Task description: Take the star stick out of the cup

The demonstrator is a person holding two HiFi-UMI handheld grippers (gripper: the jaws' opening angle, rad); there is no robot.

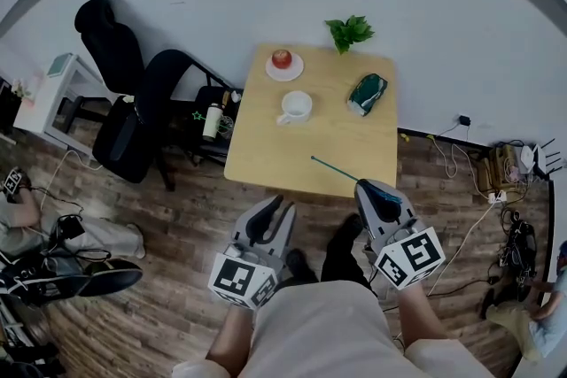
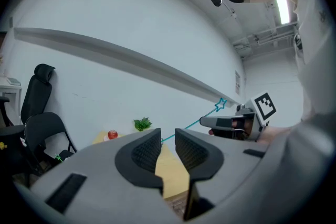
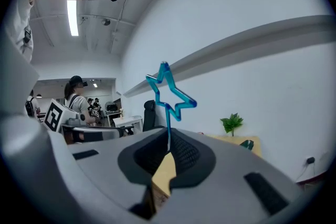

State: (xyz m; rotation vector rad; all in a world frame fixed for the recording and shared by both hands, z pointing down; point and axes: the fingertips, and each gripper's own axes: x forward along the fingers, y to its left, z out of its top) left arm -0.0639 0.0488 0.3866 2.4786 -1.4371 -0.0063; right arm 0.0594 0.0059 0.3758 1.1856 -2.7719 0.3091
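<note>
The star stick (image 1: 337,170) is a thin teal rod with a blue outline star (image 3: 169,93) at its tip. My right gripper (image 1: 368,186) is shut on its lower end and holds it over the table's near edge, pointing up and left. The white cup (image 1: 295,106) stands on the wooden table (image 1: 337,137), apart from the stick, with nothing seen in it. My left gripper (image 1: 268,217) hangs before the table's near edge, its jaws a narrow gap apart and empty. In the left gripper view, the star (image 2: 221,104) and the right gripper (image 2: 205,122) show to the right.
A red apple (image 1: 282,59) sits on a small plate behind the cup. A green object (image 1: 367,93) and a small plant (image 1: 350,31) are at the table's far right. Black chairs (image 1: 133,102) and a bottle (image 1: 212,121) stand left of the table. Cables lie on the floor at right.
</note>
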